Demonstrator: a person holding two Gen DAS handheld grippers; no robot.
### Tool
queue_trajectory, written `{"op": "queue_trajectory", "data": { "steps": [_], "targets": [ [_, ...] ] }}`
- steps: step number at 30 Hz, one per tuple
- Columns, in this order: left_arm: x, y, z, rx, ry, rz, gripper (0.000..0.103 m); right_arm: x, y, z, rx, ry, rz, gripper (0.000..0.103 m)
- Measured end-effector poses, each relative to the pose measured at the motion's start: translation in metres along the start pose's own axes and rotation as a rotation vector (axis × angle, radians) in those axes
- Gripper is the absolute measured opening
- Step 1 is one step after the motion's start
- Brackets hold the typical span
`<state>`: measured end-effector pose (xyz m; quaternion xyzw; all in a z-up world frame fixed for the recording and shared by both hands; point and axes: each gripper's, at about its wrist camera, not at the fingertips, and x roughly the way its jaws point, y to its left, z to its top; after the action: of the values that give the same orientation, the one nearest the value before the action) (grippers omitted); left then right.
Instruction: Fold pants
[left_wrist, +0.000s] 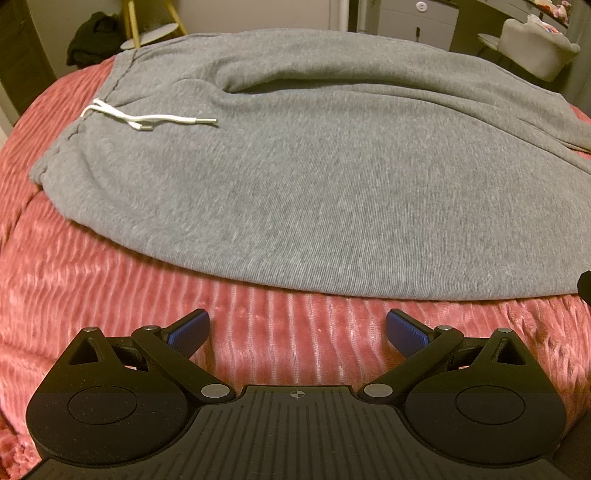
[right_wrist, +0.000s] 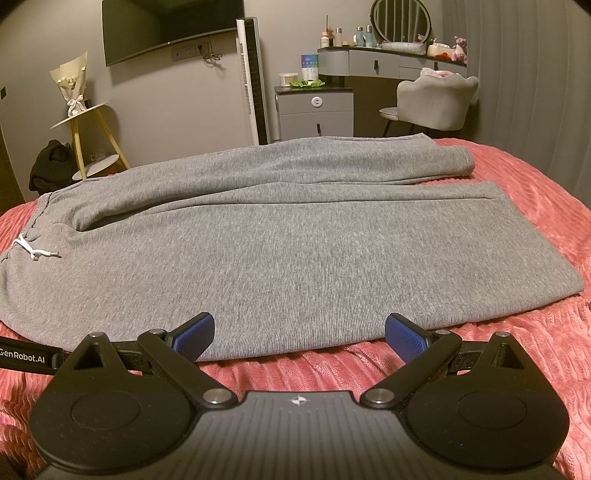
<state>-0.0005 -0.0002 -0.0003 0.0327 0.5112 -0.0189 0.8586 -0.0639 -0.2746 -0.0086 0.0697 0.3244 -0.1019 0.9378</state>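
Your pants (right_wrist: 280, 236) lie spread across the bed (right_wrist: 535, 332), waistband to your left and leg ends to your right, with the white drawstring (left_wrist: 147, 118) loose on the front near the waist. The two legs sit side by side, the far one slightly bunched and overlapping the near one along the crotch seam, so no fold has been made yet as far as these views show; the whole job is ahead of you. The far leg's cuff looks rolled or doubled under at its end, though the fisheye curve makes that hard to judge. Your left claw (left_wrist: 297, 328) hovers over the pink ribbed cover just short of the near edge of the fabric, its blue fingers spread wide and holding nothing. Your right claw (right_wrist: 299, 334) is likewise spread and empty, its tips just over the near hem edge of the closer leg. A likely first move is to take one leg and lay it over the other, then fold along the length. Beyond the bed stand a grey chair (right_wrist: 436, 103), a small drawer cabinet (right_wrist: 314, 114) and a yellow-legged side table (right_wrist: 88, 125).
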Motion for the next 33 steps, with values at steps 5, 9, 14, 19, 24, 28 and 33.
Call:
{"op": "queue_trajectory", "data": {
  "steps": [5,9,14,19,24,28,33],
  "targets": [
    [0.0000,0.0000,0.0000,0.001,0.001,-0.001,0.103,-0.0005,-0.0003,-0.0004,0.001,-0.001,0.001,0.099],
    [0.0001,0.0001,-0.0001,0.000,0.002,0.000,0.103,-0.0006,-0.0005,-0.0003,0.003,-0.001,0.002,0.099],
    [0.0001,0.0001,-0.0001,0.000,0.001,0.000,0.103,-0.0009,-0.0006,-0.0001,0.003,-0.001,0.003,0.099],
    [-0.0002,-0.0001,-0.0007,0.002,0.001,0.001,0.103,-0.0010,-0.0006,-0.0002,0.004,0.001,0.002,0.099],
    [0.0044,0.0027,-0.0032,0.000,0.007,0.001,0.103,-0.0010,-0.0006,-0.0002,0.004,0.001,0.003,0.099],
    [0.0051,0.0007,-0.0037,0.004,0.017,0.005,0.103,-0.0009,-0.0006,-0.0003,0.004,0.001,0.003,0.099],
    [0.0051,0.0009,-0.0018,0.007,0.055,0.016,0.103,-0.0013,-0.0005,-0.0002,0.003,0.002,0.004,0.099]
  ]
}}
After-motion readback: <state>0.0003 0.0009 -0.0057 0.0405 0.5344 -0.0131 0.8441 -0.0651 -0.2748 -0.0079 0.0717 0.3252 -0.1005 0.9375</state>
